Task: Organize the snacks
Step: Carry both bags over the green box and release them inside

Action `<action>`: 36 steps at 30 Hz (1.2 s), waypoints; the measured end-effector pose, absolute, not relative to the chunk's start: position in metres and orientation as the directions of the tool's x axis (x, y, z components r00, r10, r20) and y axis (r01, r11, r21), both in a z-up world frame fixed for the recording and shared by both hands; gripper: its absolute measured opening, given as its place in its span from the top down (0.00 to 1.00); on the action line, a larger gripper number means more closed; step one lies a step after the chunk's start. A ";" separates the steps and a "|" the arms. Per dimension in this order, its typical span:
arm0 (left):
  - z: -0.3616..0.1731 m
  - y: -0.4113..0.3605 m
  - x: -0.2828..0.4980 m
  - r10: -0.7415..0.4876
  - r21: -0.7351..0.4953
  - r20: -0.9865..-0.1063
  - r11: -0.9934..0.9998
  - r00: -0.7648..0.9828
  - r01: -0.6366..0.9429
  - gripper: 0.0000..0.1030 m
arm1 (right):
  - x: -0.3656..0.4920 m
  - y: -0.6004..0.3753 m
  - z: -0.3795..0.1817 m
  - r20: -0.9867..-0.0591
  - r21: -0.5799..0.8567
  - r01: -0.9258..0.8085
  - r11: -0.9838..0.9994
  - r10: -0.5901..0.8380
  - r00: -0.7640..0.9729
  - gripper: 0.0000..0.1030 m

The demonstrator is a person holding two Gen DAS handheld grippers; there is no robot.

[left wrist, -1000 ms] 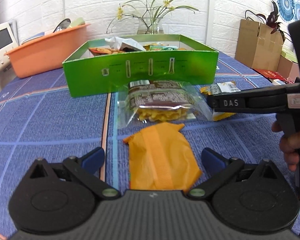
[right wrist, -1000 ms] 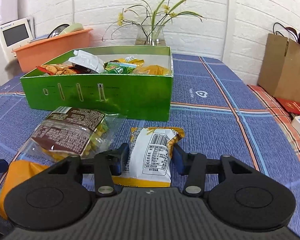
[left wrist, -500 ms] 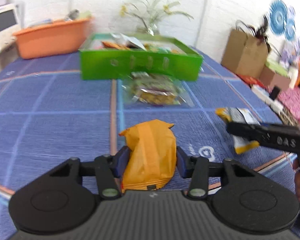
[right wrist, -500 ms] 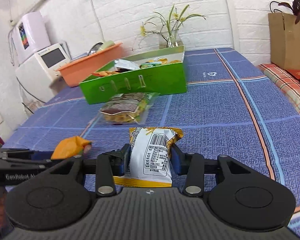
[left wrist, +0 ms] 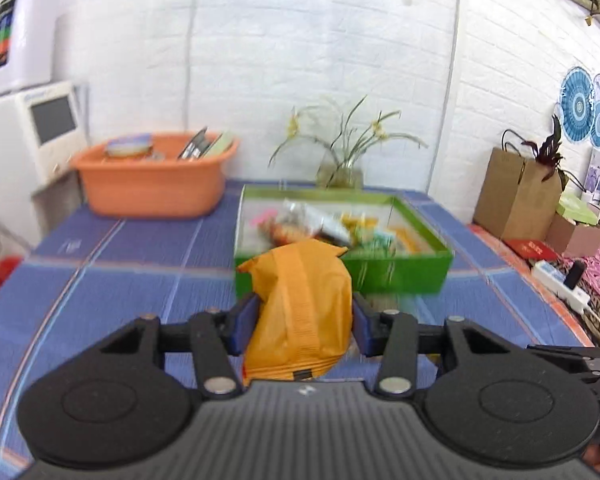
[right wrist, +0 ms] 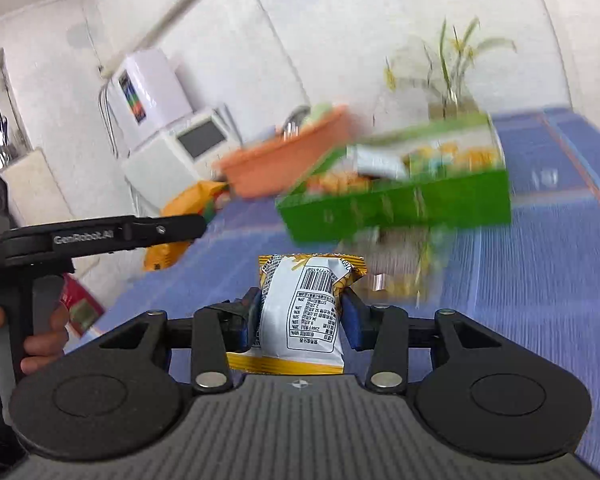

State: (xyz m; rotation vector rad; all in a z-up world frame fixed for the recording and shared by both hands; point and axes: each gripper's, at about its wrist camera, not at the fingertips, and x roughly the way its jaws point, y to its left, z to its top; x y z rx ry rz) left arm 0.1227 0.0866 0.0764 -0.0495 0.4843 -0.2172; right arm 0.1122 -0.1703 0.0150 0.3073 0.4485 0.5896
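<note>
Snacks now ride in both tongs: the left gripper [left wrist: 304,322], spread wide a second ago, has clamped the orange packet [left wrist: 300,312] and lifted it off the blue tablecloth [left wrist: 99,292]; the right gripper [right wrist: 300,316] pinches the white-and-yellow packet [right wrist: 304,312], also raised, near the green box [right wrist: 400,200].

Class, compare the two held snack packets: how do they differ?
The orange packet is plain, with a raised seam; the white packet shows a barcode and yellow ends. The left gripper holds the orange, the right gripper the white. Both are gripped upright.
</note>
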 end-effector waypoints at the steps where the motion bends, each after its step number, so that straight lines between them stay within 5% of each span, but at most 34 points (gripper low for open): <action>1: 0.081 0.081 0.140 -0.226 -0.101 -0.457 0.974 0.860 0.203 0.54 | 0.122 -0.172 0.021 -0.281 0.382 -0.453 0.805 0.568 0.773 0.29; 7: 0.080 0.044 0.243 -0.224 -0.120 -0.471 0.974 0.853 0.190 0.54 | 0.197 -0.191 0.033 -0.185 0.288 -0.290 0.912 0.351 0.918 0.29; 18: 0.029 0.040 0.311 -0.147 -0.099 -0.522 0.989 0.841 0.111 0.50 | 0.280 -0.200 0.004 -0.318 0.309 -0.142 0.941 0.242 0.917 0.29; 21: 0.027 0.043 0.312 -0.141 -0.099 -0.516 0.990 0.845 0.105 0.32 | 0.295 -0.197 0.000 -0.337 0.338 -0.099 0.936 0.218 0.916 0.17; 25: 0.036 0.041 0.301 -0.073 -0.027 -0.451 0.997 0.889 0.069 0.24 | 0.285 -0.192 0.009 -0.338 0.305 -0.099 0.947 0.204 0.919 0.01; 27: 0.041 0.038 0.295 -0.065 0.002 -0.428 0.997 0.901 0.073 0.00 | 0.268 -0.194 0.014 -0.303 0.291 -0.092 0.952 0.183 0.935 0.01; 32: 0.055 0.038 0.260 -0.049 0.105 -0.341 0.990 0.939 0.090 0.00 | 0.219 -0.204 0.018 -0.280 0.311 -0.122 0.943 0.213 0.936 0.01; 36: 0.053 0.057 0.223 -0.142 0.035 -0.372 0.985 0.917 0.167 0.00 | 0.194 -0.220 0.006 -0.356 0.417 -0.183 0.890 0.346 0.868 0.01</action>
